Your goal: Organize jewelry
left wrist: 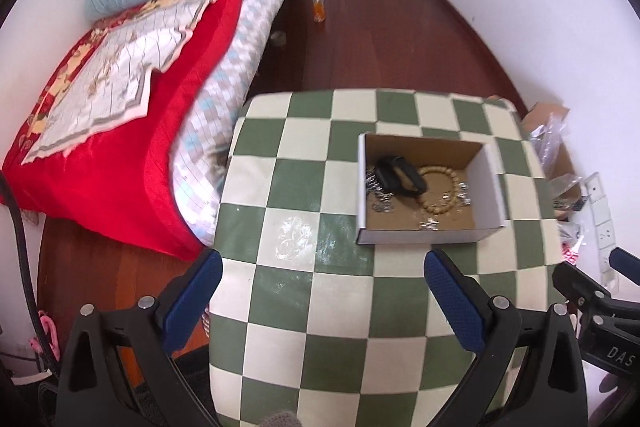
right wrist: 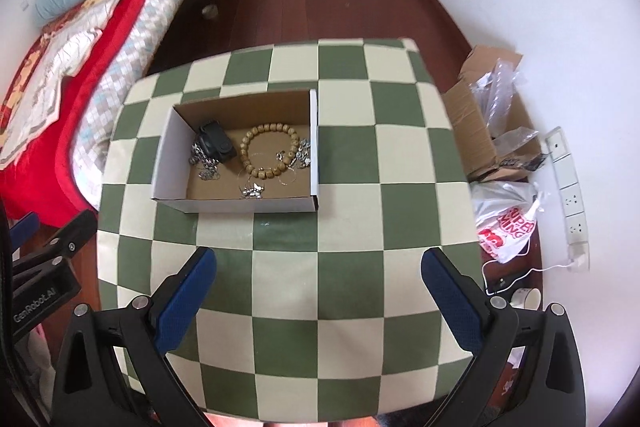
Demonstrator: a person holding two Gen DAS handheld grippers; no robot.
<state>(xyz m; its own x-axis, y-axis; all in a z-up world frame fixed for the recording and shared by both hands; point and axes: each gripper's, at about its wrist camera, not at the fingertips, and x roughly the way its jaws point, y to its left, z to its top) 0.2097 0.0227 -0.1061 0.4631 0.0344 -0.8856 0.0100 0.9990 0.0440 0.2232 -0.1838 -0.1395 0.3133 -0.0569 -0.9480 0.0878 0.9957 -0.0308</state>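
Note:
An open cardboard box (left wrist: 492, 183) (right wrist: 168, 155) stands on the green-and-cream checkered table (left wrist: 312, 307) (right wrist: 344, 267). Inside lie a wooden bead bracelet (left wrist: 440, 207) (right wrist: 267, 172), a black band (left wrist: 394, 173) (right wrist: 216, 143) and several small silver pieces (left wrist: 428, 225) (right wrist: 252, 191). My left gripper (left wrist: 323, 259) is open and empty, hovering over the table's near side, short of the box. My right gripper (right wrist: 319, 255) is open and empty, also short of the box. Each gripper shows at the edge of the other's view.
A bed with a red cover (left wrist: 132, 131) (right wrist: 40, 67) stands left of the table. On the floor to the right lie a torn cardboard box with plastic wrap (right wrist: 484, 123), a white bag (right wrist: 504, 223) and a power strip (right wrist: 568, 183). An orange bottle (left wrist: 319, 5) stands by the far wall.

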